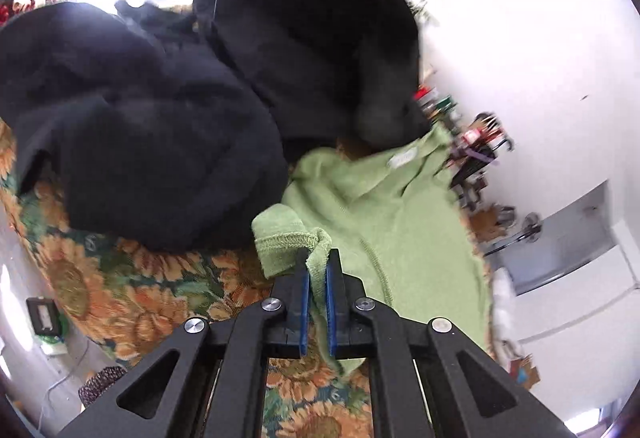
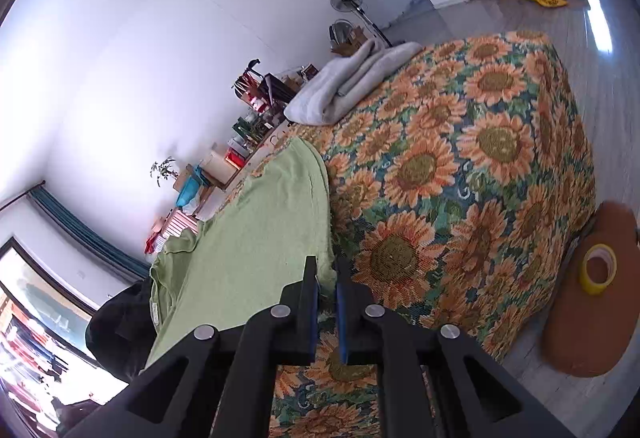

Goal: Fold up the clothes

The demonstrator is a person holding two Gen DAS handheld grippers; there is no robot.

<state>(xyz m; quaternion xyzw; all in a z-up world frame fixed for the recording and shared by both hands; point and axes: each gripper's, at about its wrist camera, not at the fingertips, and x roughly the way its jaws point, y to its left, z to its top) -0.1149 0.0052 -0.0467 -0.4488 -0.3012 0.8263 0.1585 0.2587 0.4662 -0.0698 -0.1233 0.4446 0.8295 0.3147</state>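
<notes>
While the left claw pinches the hem of the green shirt lying just ahead of it and the right claw grips the shirt's edge, the thin hem may slip out if pulled hard.

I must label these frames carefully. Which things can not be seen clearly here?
- Black fleece clothes, left wrist view: motion blur hides what garments they are.
- Light green cotton shirt, right wrist view: its near edge is behind the right gripper.
- Small white neck label: text too small.
</notes>
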